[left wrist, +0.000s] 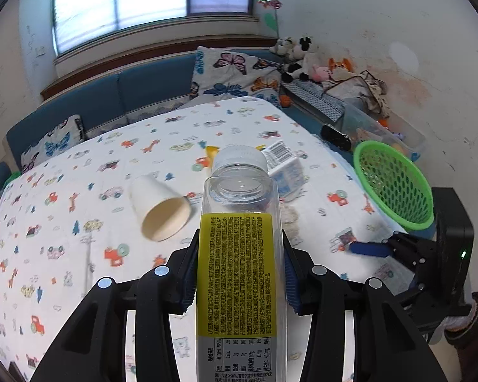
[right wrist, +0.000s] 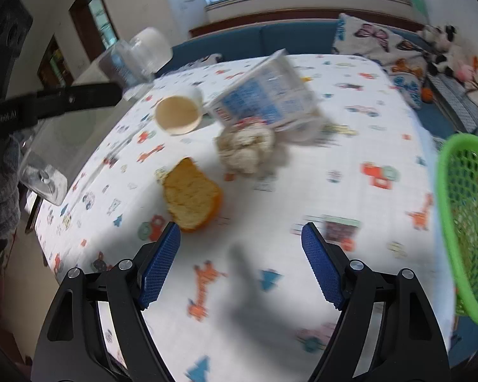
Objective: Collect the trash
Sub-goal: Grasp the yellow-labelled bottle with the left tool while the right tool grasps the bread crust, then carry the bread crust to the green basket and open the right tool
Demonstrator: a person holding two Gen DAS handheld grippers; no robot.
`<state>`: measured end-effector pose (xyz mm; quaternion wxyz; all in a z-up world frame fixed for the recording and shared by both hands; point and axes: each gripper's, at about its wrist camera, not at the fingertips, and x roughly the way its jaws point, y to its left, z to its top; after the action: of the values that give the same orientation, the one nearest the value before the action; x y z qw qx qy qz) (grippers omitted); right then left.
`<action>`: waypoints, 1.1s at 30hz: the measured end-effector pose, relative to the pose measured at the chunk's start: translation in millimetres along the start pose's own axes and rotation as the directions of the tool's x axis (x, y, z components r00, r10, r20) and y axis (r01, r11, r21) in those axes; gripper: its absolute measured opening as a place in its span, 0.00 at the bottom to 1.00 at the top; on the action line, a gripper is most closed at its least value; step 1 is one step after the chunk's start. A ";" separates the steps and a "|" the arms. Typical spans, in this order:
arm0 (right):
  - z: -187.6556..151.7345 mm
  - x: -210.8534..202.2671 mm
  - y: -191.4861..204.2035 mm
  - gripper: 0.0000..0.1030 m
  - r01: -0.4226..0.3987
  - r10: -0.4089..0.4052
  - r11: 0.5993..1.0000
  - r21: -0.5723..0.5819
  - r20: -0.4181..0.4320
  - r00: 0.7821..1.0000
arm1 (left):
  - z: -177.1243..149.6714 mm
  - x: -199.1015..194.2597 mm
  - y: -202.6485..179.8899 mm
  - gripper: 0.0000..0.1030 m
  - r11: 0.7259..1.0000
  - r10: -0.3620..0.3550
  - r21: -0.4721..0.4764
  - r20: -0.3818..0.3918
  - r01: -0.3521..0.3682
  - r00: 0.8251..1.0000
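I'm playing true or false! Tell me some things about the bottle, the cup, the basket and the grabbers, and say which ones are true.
1. The left gripper has a clear bottle between its fingers. True.
2. The bottle has a red label. False: the label is yellow.
3. The paper cup stands upright. False: it lies on its side on the table cover.
4. The right gripper holds nothing. True.
5. The basket is blue. False: it is green.
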<state>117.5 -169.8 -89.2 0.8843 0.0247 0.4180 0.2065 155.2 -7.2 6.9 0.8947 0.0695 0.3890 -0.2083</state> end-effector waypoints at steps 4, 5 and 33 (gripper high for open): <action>5.5 23.3 19.5 0.76 -0.019 0.018 0.999 -0.029 -0.032 0.999 | -6.7 -3.7 14.6 0.42 1.000 0.011 -0.023 0.001 -0.011 1.000; 5.8 27.0 21.8 0.74 -0.018 0.017 0.999 -0.032 -0.037 0.999 | -8.2 -4.0 17.8 0.42 1.000 0.013 -0.028 0.001 -0.013 1.000; 6.5 46.4 52.0 0.44 0.128 -0.133 0.983 -0.134 -0.030 0.991 | -25.5 -9.7 41.4 0.42 0.997 0.011 -0.074 0.005 -0.011 1.000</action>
<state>130.7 -103.6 -107.6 0.8874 -0.0650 0.4211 0.1759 149.9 40.6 -5.1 0.8988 0.0380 0.3937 -0.1889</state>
